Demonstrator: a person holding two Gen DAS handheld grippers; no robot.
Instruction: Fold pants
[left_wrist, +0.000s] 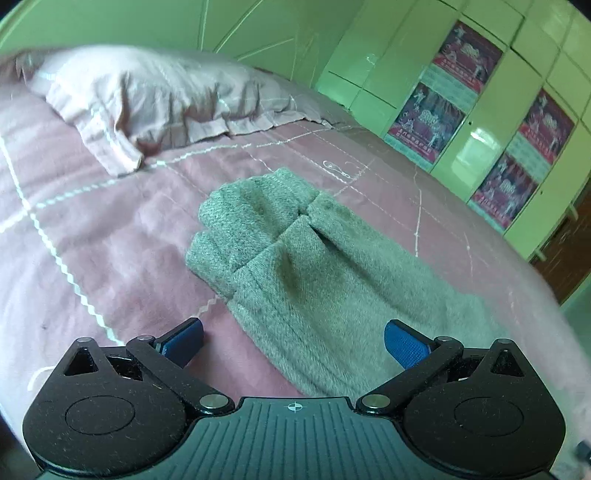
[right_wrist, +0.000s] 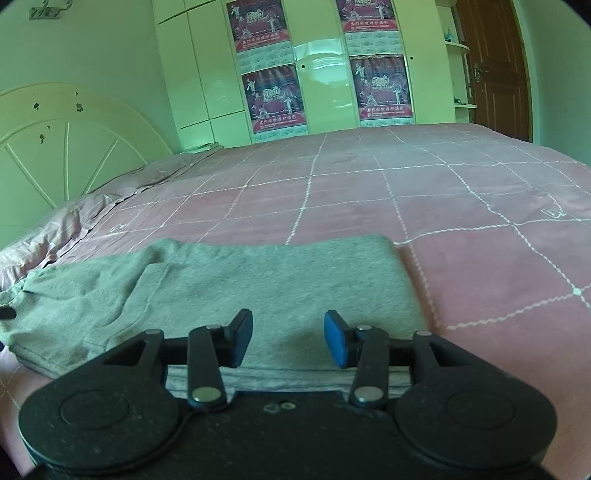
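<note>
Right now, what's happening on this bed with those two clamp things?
A person is folding a pair of grey pants on a pink bed, using a handheld gripper in each hand. The pants lie in a folded bundle on the bedspread. The left gripper stands wide open over one end of them, holding nothing. The right gripper is partly open over the flat folded part, its fingers not pinching the cloth. A pillow sits near the headboard.
</note>
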